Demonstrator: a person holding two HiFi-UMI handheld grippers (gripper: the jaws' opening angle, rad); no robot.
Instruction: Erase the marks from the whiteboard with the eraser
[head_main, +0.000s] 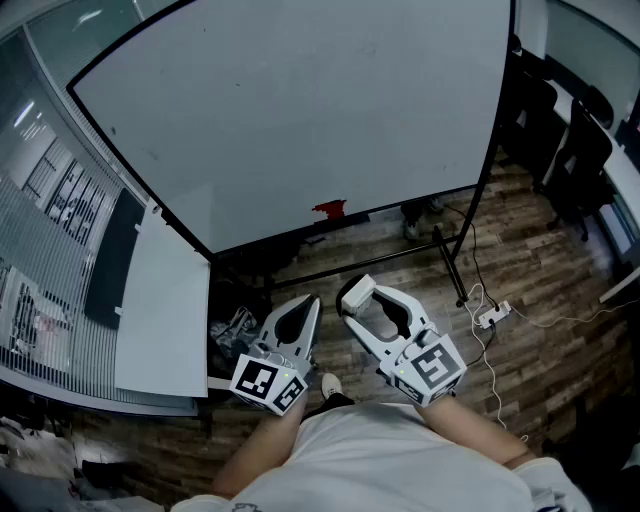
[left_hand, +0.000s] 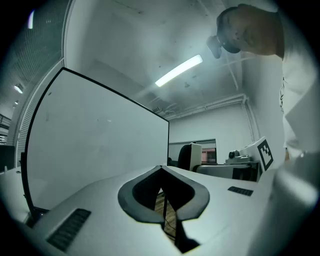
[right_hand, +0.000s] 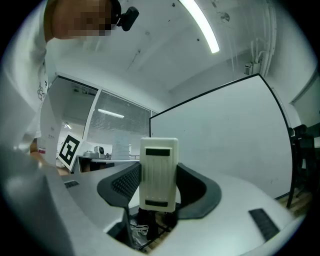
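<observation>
The whiteboard (head_main: 300, 110) stands on a black frame ahead of me, and its face shows no clear marks. A small red thing (head_main: 329, 209) sits at its bottom edge. My right gripper (head_main: 356, 296) is shut on the white eraser (head_main: 354, 292), held upright between the jaws in the right gripper view (right_hand: 159, 172), short of the board (right_hand: 225, 140). My left gripper (head_main: 308, 303) is beside it, shut with nothing between its jaws (left_hand: 161, 169). The board (left_hand: 95, 150) is at the left of the left gripper view. Both grippers are close to my body, away from the board.
Black chairs (head_main: 570, 150) stand at the right. A power strip with cables (head_main: 492, 315) lies on the wooden floor. At the left a white panel (head_main: 160, 300) leans by a glass wall with blinds. A dark bundle (head_main: 235, 325) lies below the board's frame.
</observation>
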